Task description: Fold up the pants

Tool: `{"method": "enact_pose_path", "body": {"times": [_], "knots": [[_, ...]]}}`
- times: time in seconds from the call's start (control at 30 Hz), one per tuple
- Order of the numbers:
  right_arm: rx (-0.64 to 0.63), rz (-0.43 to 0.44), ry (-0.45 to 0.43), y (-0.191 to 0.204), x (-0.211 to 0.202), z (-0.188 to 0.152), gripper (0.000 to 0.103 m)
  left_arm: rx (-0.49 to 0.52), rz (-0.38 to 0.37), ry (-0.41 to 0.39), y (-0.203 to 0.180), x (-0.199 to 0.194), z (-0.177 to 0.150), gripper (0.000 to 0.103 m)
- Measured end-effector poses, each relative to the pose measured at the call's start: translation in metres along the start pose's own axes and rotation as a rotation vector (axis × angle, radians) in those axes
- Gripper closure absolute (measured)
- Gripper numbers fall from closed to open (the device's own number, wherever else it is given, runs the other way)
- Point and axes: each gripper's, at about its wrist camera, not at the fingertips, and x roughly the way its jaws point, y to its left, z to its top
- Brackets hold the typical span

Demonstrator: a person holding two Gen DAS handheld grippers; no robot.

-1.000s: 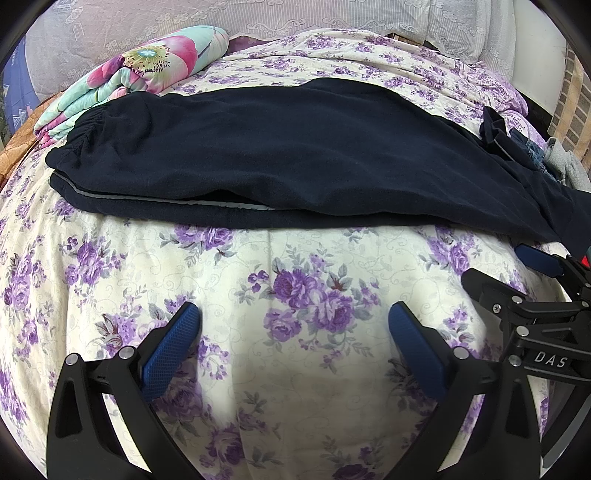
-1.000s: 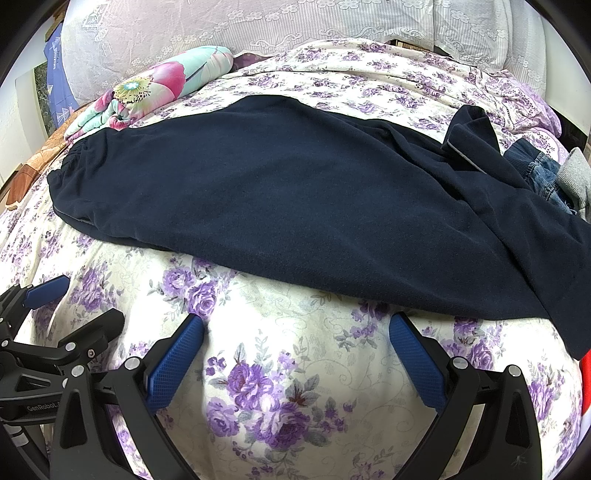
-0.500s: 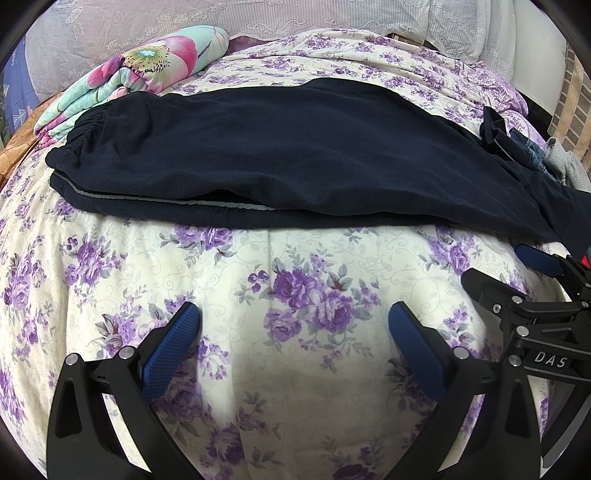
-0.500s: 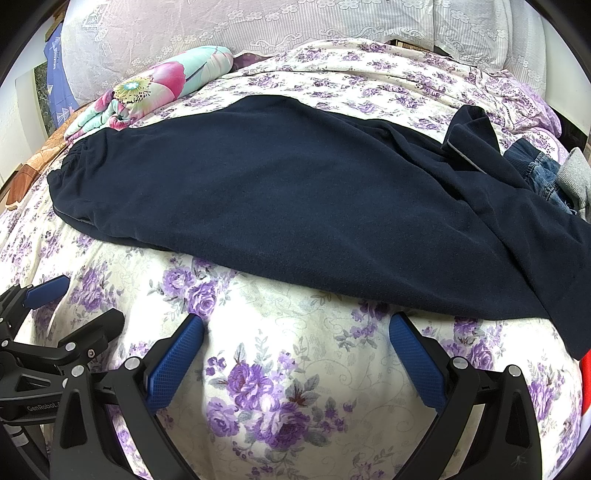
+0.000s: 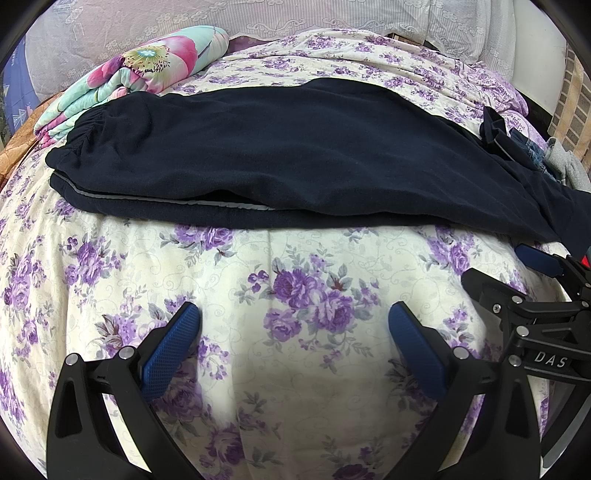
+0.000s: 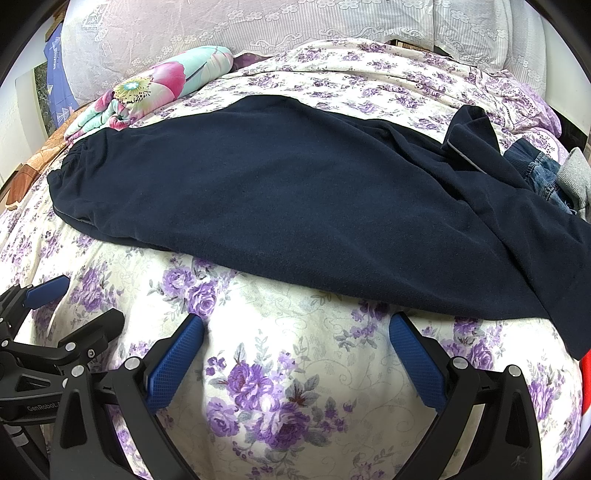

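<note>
Dark navy pants (image 5: pixel 288 155) (image 6: pixel 280 206) lie lengthwise across the flowered bed, one leg stacked on the other, elastic waistband at the left and cuffs trailing off to the right. A thin grey stripe shows along the lower leg's edge. My left gripper (image 5: pixel 293 332) hovers open above bare bedspread, short of the pants' near edge. My right gripper (image 6: pixel 295 343) is open too, its right fingertip close to the hem of the pants. Each gripper appears at the side of the other's view.
A rolled floral quilt (image 5: pixel 147 70) lies at the back left by the waistband. Jeans and a grey garment (image 6: pixel 554 177) are piled at the right by the cuffs. Lace pillows (image 6: pixel 295 22) line the headboard. The bedspread (image 5: pixel 295 369) is bare in front of the pants.
</note>
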Motion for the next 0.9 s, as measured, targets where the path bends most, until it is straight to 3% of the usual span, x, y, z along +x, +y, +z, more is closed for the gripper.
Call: {"method": "enact_pose_path", "body": {"times": [0.9], "knots": [[-0.002,-0.005,0.001,0.0000,0.0004,0.0010,0.003,-0.012,0.006,0.004,-0.0014,-0.0017,-0.0014,0.004]]}}
